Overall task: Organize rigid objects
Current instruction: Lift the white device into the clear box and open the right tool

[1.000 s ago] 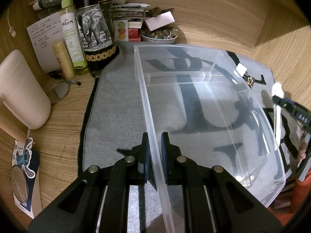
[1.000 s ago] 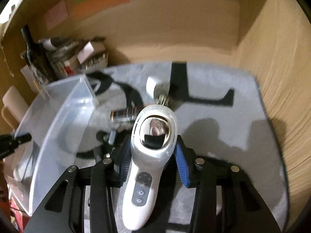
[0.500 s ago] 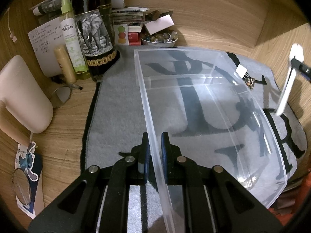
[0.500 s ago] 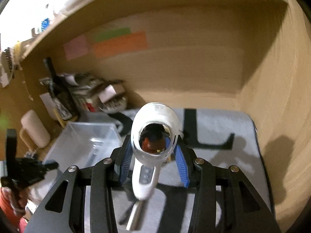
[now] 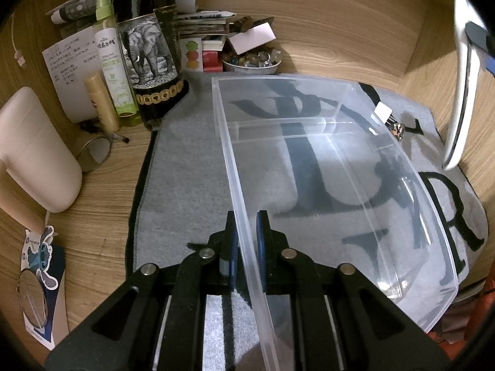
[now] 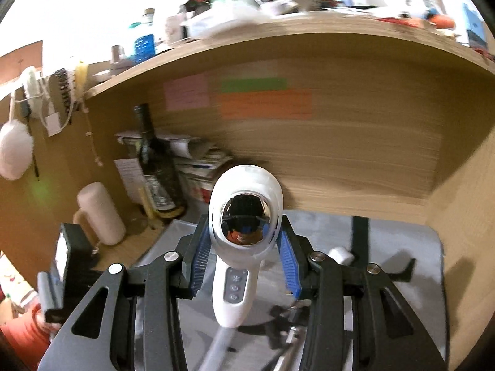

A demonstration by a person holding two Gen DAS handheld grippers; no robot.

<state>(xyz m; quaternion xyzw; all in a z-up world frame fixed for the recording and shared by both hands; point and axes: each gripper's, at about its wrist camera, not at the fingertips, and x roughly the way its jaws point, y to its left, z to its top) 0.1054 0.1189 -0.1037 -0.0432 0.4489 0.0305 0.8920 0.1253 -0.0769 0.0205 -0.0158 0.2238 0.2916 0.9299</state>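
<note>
Right gripper (image 6: 244,266) clamps white handheld device (image 6: 244,235), mirrored oval face.

Desk mat (image 5: 191,167): grey with large black lettering, laid over the wooden desk (image 5: 102,191).
Wine bottle (image 5: 148,46): dark glass with an elephant label, upright at the mat's far left corner.
Spray bottle (image 5: 113,61): pale green, upright, just beside the wine bottle on its left.
Small tube (image 5: 102,102): tan, upright in front of the spray bottle.
Cream cylinder (image 5: 34,151): lying near the desk's left edge.
Bowl (image 5: 252,63): white, filled with small trinkets, near the back wall.
Paper stack (image 5: 204,24): piled behind the bowl.
Sticky notes (image 6: 244,99): pink, green and orange, on the back panel.
Shelf (image 6: 278,21): above the desk, cluttered, too blurred to name items.
</note>
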